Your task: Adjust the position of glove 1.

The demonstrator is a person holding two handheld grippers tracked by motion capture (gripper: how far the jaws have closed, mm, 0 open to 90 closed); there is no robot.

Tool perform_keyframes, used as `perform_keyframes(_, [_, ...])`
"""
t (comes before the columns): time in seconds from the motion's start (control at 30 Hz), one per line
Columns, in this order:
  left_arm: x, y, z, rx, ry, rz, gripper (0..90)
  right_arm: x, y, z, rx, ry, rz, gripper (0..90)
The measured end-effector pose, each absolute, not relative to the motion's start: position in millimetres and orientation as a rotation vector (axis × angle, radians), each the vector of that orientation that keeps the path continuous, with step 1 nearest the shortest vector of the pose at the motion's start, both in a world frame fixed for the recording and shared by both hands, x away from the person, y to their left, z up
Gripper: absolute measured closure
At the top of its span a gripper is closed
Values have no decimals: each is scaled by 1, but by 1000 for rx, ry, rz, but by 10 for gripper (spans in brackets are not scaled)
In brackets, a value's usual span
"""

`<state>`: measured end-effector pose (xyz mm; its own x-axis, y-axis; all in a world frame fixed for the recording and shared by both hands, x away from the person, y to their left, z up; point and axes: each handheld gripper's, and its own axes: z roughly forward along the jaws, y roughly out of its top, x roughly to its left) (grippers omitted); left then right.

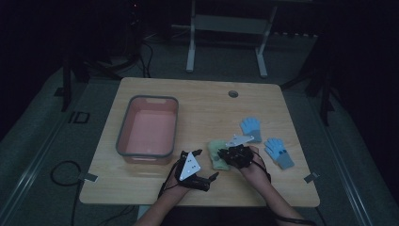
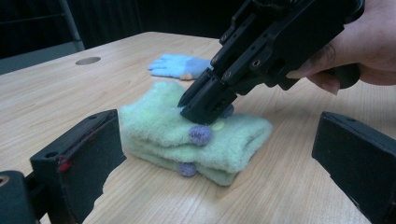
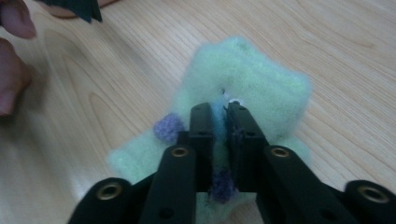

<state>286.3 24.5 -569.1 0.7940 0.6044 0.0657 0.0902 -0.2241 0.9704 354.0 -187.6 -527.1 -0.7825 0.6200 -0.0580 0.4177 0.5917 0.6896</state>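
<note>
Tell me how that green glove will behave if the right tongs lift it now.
The green glove looks fuzzy and soft, so it will probably droop. It lies folded in layers; the right tongs pinch the top, so lower layers may unfold. Its nap likely resists slipping.

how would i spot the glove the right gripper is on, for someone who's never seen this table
Start at the pink bin on the wooden table, then look right past its near corner. The folded glove lies there under the right hand-held gripper. It is fuzzy pale green with purple dots; the other gloves are blue.
</note>
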Motion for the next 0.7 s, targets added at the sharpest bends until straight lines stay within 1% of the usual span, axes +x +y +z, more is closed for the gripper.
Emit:
perform_keyframes(0.03, [285, 24, -569, 1746, 533, 568, 21, 353, -188, -525, 852, 2533, 992, 787])
perform_keyframes(0.07, [284, 24, -570, 1742, 524, 584, 21, 352, -189, -523, 855, 2534, 997, 759])
perform_keyframes(0.17, [282, 18, -569, 1784, 501, 614, 21, 350, -192, -517, 847, 2521, 1009, 713])
perform_keyframes(0.23, [279, 15, -569, 1815, 474, 639, 22, 350, -197, -513, 851, 2508, 1027, 703])
perform_keyframes(0.27, [277, 14, -568, 1818, 474, 637, 42, 351, -200, -511, 853, 2501, 1037, 690])
perform_keyframes(0.4, [278, 10, -560, 1827, 487, 567, 42, 358, -212, -505, 868, 2486, 1076, 664])
perform_keyframes(0.43, [278, 9, -557, 1847, 497, 539, 43, 359, -213, -505, 875, 2483, 1077, 664])
perform_keyframes(0.5, [278, 6, -553, 1887, 498, 526, 67, 362, -217, -503, 877, 2480, 1084, 641])
perform_keyframes(0.6, [278, 6, -549, 1913, 462, 497, 76, 368, -221, -501, 888, 2475, 1087, 638])
perform_keyframes(0.67, [279, 5, -547, 1919, 445, 470, 76, 371, -222, -500, 899, 2486, 1095, 652])
perform_keyframes(0.7, [279, 4, -546, 1933, 433, 484, 77, 372, -223, -499, 899, 2485, 1097, 654])
